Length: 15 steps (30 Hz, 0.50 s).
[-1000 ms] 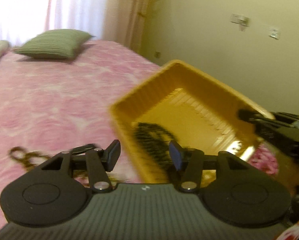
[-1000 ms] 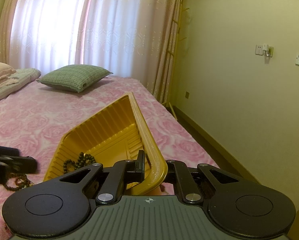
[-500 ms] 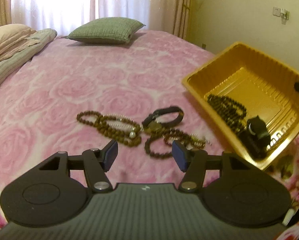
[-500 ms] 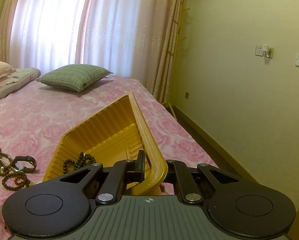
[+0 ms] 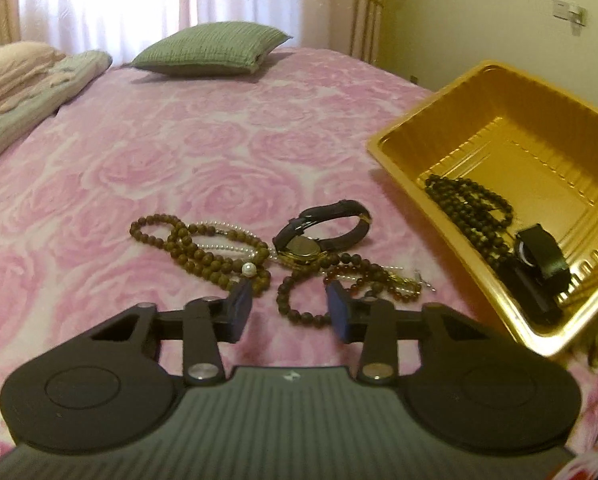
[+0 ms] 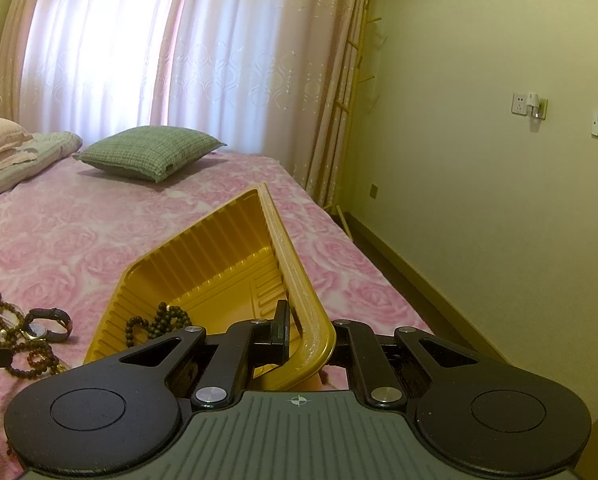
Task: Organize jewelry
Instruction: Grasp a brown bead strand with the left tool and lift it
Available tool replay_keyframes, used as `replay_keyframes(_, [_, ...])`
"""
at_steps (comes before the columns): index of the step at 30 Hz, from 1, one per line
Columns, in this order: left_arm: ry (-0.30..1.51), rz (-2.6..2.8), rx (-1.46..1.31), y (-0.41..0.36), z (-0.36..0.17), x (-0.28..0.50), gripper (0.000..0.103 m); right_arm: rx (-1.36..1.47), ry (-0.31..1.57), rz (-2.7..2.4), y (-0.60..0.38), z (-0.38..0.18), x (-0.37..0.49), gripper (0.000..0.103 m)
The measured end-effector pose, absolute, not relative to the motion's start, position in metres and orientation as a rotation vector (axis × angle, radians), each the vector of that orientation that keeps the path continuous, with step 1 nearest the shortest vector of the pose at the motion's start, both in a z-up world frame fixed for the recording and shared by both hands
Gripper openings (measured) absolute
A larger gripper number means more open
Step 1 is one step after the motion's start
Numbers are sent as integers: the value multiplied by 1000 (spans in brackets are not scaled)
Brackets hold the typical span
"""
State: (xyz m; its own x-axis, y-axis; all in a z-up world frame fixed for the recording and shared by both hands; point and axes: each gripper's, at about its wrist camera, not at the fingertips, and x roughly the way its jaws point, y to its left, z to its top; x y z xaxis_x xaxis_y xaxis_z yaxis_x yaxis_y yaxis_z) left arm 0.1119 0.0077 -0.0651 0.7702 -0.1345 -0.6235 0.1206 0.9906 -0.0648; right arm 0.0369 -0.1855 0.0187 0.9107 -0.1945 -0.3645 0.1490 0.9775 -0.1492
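A pile of jewelry lies on the pink bedspread: a brown bead necklace (image 5: pixel 203 252), a pearl strand (image 5: pixel 227 236), a dark-strap watch (image 5: pixel 319 232) and a reddish bead string (image 5: pixel 359 280). My left gripper (image 5: pixel 291 308) is open just in front of the pile, its fingertips at the nearest beads. The yellow tray (image 5: pixel 395 160) at the right holds dark beads (image 5: pixel 467 208) and a black watch (image 5: pixel 539 256). My right gripper (image 6: pixel 307 332) is shut on the tray's rim (image 6: pixel 299 300) and holds it tilted. The pile (image 6: pixel 27 336) also shows at left there.
A green pillow (image 5: pixel 211 48) and folded bedding (image 5: pixel 27 92) lie at the head of the bed by the curtained window. The bed's right edge drops to the floor beside the yellow wall (image 6: pixel 479 200).
My left gripper swung from over the tray back to the jewelry pile and moved closer to it, still open. The right gripper and the tray have stayed still.
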Motion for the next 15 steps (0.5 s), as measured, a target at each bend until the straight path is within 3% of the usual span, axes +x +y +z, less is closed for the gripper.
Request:
replay_keyframes(4, [704, -130, -49, 10, -71, 118, 22, -119, 388, -178, -185, 19, 37, 9])
replay_keyframes(13, [742, -117, -33, 8, -78, 125, 19, -119, 388, -181, -187, 16, 38, 9])
replay_keyframes(15, [746, -120, -30, 7, -78, 126, 12, -120, 388, -181, -187, 16, 38, 9])
